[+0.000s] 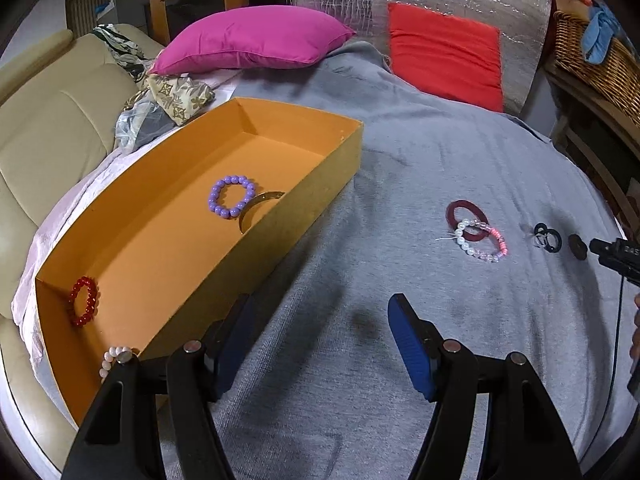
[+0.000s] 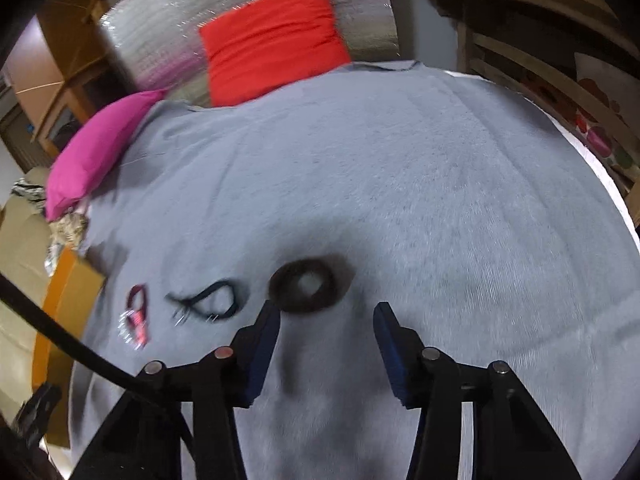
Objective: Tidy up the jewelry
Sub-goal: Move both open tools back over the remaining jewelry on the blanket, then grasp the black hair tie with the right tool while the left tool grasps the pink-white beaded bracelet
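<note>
Over on the left, the orange box (image 1: 328, 168) is sitting on the grey blanket (image 1: 420, 152) and is already holding four pieces: a pale bead bracelet (image 1: 114, 356) and a red bead bracelet (image 1: 84, 307) at the near end, then a purple bead bracelet (image 1: 231, 196) touching a gold bangle (image 1: 260, 205) against the box's right wall. I am judging the job as roughly half done.

My left gripper (image 1: 320, 340) is hovering just beside the box over bare blanket, its fingers (image 1: 410, 346) standing apart with nothing between them.

Moving right, four pieces are still lying loose on the blanket: a dark red ring (image 1: 466, 216) overlapped by a white-and-pink bead bracelet (image 1: 482, 242), then a thin black ring piece (image 1: 546, 237), then a dark round ring (image 2: 306, 286) farthest right (blurred in the right wrist view, so I cannot tell its material).

My right gripper (image 2: 326, 320) is hanging just short of that dark ring, fingers (image 2: 388, 334) spread wide and empty. I am guessing this ring is the next pick, with the other three to follow into the box.
</note>
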A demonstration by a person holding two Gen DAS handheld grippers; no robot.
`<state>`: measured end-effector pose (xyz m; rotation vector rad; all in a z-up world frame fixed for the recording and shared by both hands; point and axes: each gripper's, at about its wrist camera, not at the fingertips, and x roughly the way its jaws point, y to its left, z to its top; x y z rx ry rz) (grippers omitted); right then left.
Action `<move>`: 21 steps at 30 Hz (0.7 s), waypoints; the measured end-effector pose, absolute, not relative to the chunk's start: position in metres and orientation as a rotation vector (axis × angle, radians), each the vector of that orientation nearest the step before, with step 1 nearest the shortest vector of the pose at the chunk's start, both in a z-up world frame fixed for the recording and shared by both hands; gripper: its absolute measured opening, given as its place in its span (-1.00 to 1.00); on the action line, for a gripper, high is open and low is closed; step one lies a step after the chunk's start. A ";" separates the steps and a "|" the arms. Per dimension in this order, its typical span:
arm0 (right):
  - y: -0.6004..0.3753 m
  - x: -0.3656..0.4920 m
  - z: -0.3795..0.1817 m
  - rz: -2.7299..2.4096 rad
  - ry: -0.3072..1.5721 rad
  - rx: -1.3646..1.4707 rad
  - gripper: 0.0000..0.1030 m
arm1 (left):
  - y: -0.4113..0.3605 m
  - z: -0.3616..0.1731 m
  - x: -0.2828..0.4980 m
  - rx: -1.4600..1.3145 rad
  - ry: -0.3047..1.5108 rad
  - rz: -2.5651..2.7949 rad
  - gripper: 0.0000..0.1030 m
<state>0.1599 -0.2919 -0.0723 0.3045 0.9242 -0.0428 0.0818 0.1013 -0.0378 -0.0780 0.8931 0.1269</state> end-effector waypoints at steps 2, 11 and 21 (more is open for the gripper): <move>-0.288 0.173 -0.080 -0.047 0.959 0.273 -0.16 | 0.102 -0.039 0.083 -0.080 0.900 0.133 0.35; -0.279 0.175 -0.089 -0.032 0.976 0.182 -0.83 | 0.078 -0.035 0.107 -0.043 0.905 0.056 0.35; -0.291 0.110 -0.091 0.005 0.880 0.261 -0.83 | 0.025 -0.054 0.162 0.013 0.947 -0.133 0.35</move>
